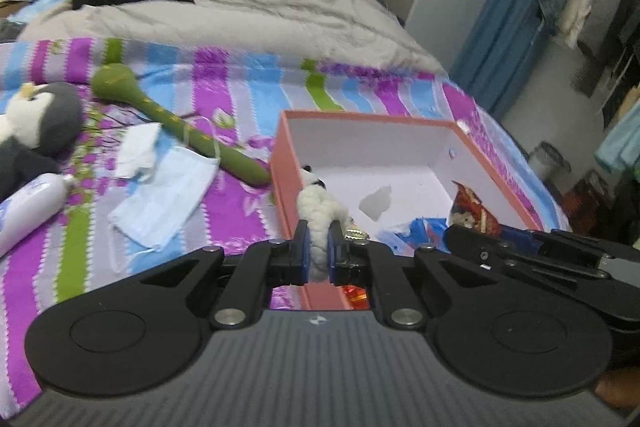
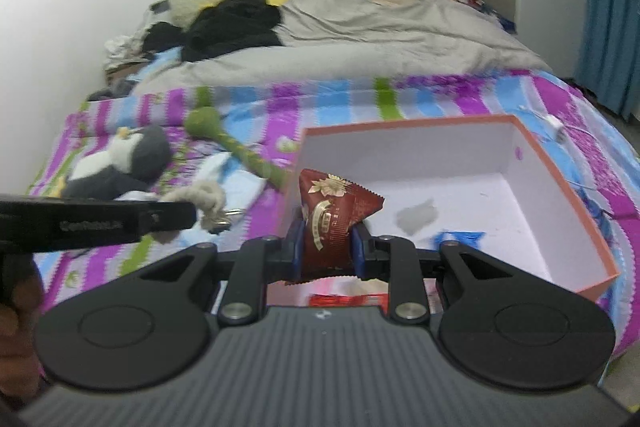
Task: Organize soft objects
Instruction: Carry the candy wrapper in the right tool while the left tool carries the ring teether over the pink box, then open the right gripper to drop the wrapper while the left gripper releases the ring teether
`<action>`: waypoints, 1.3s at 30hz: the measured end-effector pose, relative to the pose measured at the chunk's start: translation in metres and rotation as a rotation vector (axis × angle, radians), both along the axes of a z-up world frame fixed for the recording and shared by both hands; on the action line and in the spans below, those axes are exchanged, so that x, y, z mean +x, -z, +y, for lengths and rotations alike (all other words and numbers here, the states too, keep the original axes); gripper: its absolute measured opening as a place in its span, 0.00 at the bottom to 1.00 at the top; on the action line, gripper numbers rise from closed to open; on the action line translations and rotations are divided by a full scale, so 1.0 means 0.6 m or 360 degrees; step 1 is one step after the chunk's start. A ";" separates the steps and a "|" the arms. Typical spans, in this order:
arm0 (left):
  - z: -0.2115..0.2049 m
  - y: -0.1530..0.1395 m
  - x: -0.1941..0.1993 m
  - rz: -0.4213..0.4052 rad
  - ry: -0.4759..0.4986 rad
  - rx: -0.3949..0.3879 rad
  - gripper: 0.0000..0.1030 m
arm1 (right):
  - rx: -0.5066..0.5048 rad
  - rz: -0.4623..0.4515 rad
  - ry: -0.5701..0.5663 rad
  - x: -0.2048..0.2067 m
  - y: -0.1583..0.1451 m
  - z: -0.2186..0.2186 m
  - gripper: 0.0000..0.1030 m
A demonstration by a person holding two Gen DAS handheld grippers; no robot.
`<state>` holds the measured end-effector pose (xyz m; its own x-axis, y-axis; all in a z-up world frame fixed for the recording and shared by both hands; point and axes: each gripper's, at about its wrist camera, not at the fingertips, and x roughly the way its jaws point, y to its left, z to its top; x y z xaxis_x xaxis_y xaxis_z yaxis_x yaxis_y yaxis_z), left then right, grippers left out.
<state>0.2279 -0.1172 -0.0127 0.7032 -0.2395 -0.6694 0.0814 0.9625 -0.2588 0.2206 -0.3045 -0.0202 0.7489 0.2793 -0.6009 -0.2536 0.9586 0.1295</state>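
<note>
Left gripper (image 1: 318, 247) pinches a white plush (image 1: 316, 203), right gripper (image 2: 326, 247) a red packet (image 2: 334, 215); box (image 2: 560, 187) (possibly wrappers inside).

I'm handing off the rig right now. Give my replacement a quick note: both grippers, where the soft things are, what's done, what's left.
Left gripper: shut on a small white plush toy, at the box's near-left wall.
Right gripper: shut on a dark red snack packet, at the box's near edge.
Orange box: open on the bed, nearly bare; only some blue scraps on its floor.
Nothing dropped in yet.
Left on the bedspread: penguin plush, green snake toy, blue face mask, white bottle.
</note>
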 end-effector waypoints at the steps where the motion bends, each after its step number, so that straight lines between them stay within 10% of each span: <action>1: -0.011 0.005 0.014 0.0025 0.0025 0.0015 0.10 | -0.0007 0.0011 0.0025 0.008 0.003 -0.010 0.27; 22: -0.132 0.100 0.198 0.0312 0.0243 0.0085 0.11 | -0.0019 0.0374 0.0181 0.137 0.132 -0.110 0.28; 26: -0.138 0.104 0.205 0.0315 0.0250 0.0126 0.44 | 0.0009 0.0383 0.0218 0.144 0.136 -0.120 0.39; 39: -0.119 0.061 0.158 0.0174 0.0217 0.0107 0.46 | 0.0030 0.0287 0.0217 0.107 0.095 -0.115 0.45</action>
<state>0.3230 -0.1888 -0.0491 0.5896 -0.2797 -0.7577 0.1875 0.9599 -0.2085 0.2846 -0.3737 -0.0772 0.6614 0.1953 -0.7241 -0.0932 0.9794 0.1791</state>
